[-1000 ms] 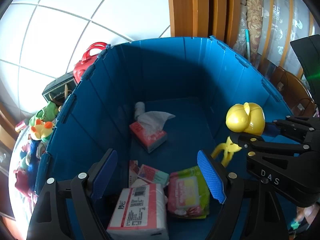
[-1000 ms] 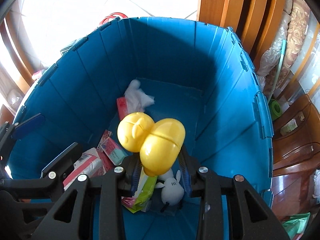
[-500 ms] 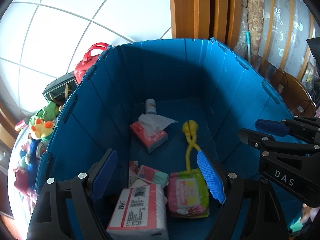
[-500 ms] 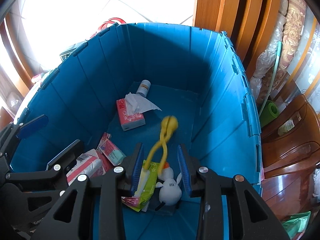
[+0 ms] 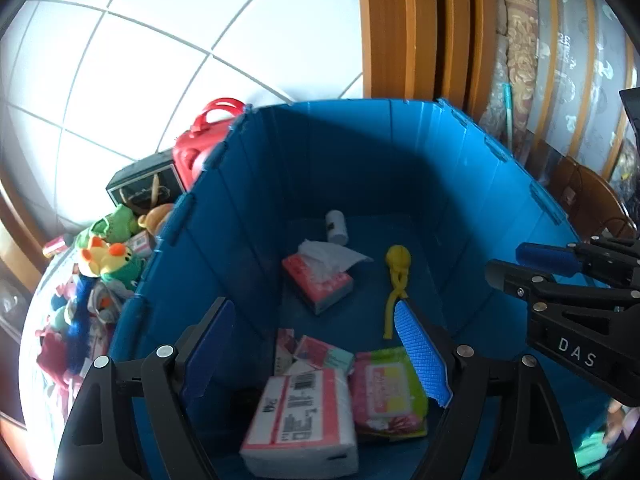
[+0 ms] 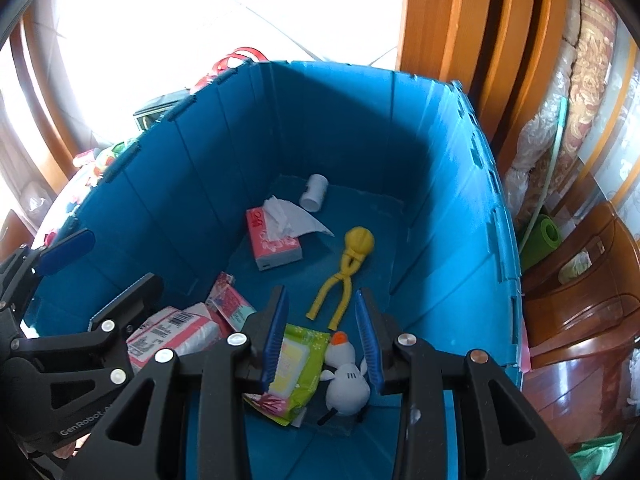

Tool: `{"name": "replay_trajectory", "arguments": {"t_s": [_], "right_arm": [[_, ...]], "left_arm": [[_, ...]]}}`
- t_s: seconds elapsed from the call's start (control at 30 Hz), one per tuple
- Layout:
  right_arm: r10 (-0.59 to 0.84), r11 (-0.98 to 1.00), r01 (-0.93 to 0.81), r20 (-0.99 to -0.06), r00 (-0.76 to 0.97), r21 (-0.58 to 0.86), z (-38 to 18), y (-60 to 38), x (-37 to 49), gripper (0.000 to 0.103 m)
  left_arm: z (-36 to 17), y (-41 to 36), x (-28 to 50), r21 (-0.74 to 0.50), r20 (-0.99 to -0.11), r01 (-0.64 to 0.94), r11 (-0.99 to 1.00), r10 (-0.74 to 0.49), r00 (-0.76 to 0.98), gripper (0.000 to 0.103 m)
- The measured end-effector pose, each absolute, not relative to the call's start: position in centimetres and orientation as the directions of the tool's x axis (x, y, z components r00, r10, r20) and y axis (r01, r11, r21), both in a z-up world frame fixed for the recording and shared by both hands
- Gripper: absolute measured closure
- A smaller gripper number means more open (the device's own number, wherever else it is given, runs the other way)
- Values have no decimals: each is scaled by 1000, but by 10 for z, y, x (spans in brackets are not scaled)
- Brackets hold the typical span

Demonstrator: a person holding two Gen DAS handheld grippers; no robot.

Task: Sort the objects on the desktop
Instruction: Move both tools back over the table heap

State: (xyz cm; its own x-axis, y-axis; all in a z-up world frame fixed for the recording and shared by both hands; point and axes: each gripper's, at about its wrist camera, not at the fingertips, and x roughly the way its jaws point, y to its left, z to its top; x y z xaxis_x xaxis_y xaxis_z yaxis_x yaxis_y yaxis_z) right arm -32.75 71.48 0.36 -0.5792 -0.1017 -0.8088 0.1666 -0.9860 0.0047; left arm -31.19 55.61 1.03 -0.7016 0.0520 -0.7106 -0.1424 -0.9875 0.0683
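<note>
A: Where is the yellow plastic snowball-maker tong [image 6: 347, 268]?

B: It lies flat on the floor of the deep blue plastic crate [image 6: 452, 216], round head toward the far wall, two handles pointing back at the right claw [image 6: 322, 332]. That claw hangs above it with its blue pads narrow and nothing between them.

A: And the left claw [image 5: 316, 348]?

B: Spread wide and empty, over the near end of the crate.

A: What else is in there?

B: A pink tissue box [image 6: 274, 244] with a sheet sticking out, a small white bottle [image 6: 315, 197] on its side, a green wet-wipe pack [image 6: 296, 364] and a white plush duck [image 6: 346, 376].
</note>
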Motion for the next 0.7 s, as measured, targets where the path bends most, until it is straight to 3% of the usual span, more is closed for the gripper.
{"name": "replay_trajectory", "arguments": {"t_s": [0.3, 0.37, 0.43, 0.5, 0.57, 0.7], "right_arm": [[-125, -980, 200, -755, -644, -9, 33, 651, -301, 65], [-137, -978, 207, -731, -668, -6, 41, 628, -293, 30], [-155, -976, 219, -705, -692, -1, 48, 600, -284, 16], [-186, -971, 239, -683, -706, 18, 53, 572, -276, 15], [-220, -965, 261, -659, -719, 37, 58, 542, -268, 0], [-269, -951, 305, -626, -732, 51, 55, 473, -253, 0]], "left_arm": [[39, 470, -275, 35, -632, -73, -997, 35, -775, 20], [44, 438, -262, 27, -608, -49, -998, 23, -794, 20], [48, 406, -248, 19, -586, -23, -1000, 8, -810, 20], [49, 369, -235, 20, -575, 12, -1000, -22, -818, 19], [45, 330, -222, 20, -571, 53, -998, -54, -819, 19], [27, 254, -199, 31, -595, 131, -991, -124, -794, 19]]}}
